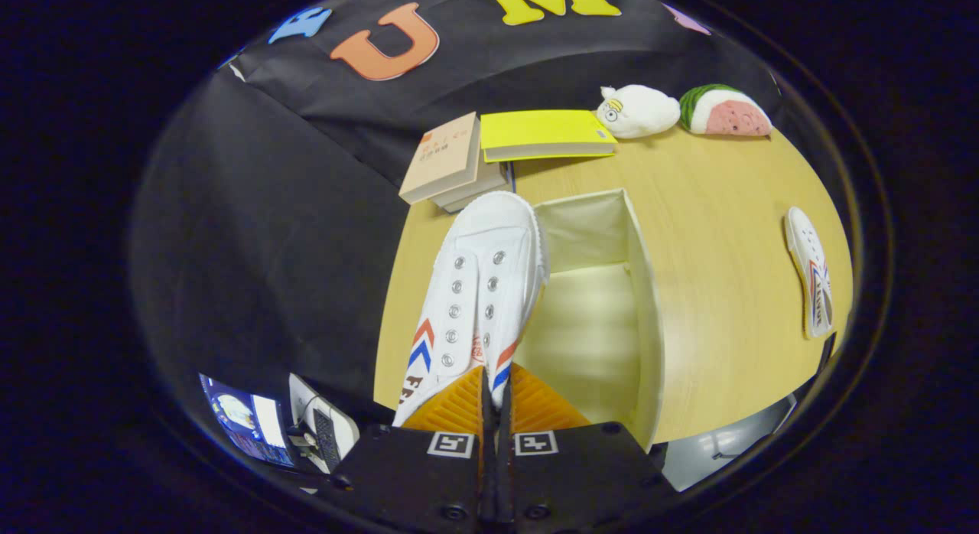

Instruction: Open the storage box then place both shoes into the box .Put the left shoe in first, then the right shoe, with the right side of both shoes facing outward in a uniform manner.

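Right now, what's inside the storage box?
The storage box shows a bare pale floor and walls, no shoe lying in it. The white shoe, pinched in the gripper, hangs over its left edge and covers that side. The other shoe lies on the table.

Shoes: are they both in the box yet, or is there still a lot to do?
Not yet. The box already stands open on the table, and nothing shows inside it. The tongs are shut on one white shoe, held just beside the box's opening. The other shoe lies on the table beyond the box. So both shoes remain to go in.
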The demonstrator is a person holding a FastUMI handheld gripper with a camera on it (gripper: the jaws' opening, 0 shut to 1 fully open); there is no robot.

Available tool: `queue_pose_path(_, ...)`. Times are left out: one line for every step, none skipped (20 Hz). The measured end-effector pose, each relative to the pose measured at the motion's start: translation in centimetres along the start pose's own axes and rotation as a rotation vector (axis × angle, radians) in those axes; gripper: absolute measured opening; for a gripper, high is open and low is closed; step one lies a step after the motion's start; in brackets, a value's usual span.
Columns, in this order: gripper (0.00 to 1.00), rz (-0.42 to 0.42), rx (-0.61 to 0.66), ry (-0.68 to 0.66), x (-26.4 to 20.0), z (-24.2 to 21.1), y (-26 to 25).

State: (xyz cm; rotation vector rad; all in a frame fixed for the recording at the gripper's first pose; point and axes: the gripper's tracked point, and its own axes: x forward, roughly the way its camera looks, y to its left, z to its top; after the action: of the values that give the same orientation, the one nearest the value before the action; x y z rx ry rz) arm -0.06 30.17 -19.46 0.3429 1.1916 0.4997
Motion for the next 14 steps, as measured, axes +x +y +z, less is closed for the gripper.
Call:
queue_pose_path(0.05,-0.015,0.003,0.017,1.0,-0.1,-0.2)
queue_pose_path(0.05,-0.034,0.002,0.032,1.8,-0.3,-0.7)
queue_pose_path(0.05,-0.056,-0.008,0.043,2.7,-0.4,-1.1)
queue_pose_path(0.06,-0.076,-0.019,0.054,3.5,-0.5,-1.3)
queue_pose_path(0.05,-0.091,-0.02,0.067,4.2,-0.6,-1.4)
queue_pose_path(0.05,-0.097,-0.018,0.082,5.0,-0.9,-1.4)
queue_pose_path(0.06,-0.098,-0.011,0.1,5.7,-1.1,-1.3)
queue_pose_path(0.06,-0.094,-0.004,0.115,6.3,-1.3,-1.1)
queue_pose_path(0.06,-0.092,-0.007,0.127,6.9,-1.5,-1.0)
queue_pose_path(0.06,-0.108,-0.011,0.135,7.1,-1.5,-1.3)
queue_pose_path(0.06,-0.112,-0.011,0.131,7.5,-1.4,-1.4)
queue_pose_path(0.06,-0.116,-0.007,0.139,7.4,-1.7,-1.5)
queue_pose_path(0.07,-0.116,-0.002,0.15,7.4,-1.8,-1.4)
queue_pose_path(0.1,-0.118,-0.003,0.156,7.5,-2.1,-1.6)
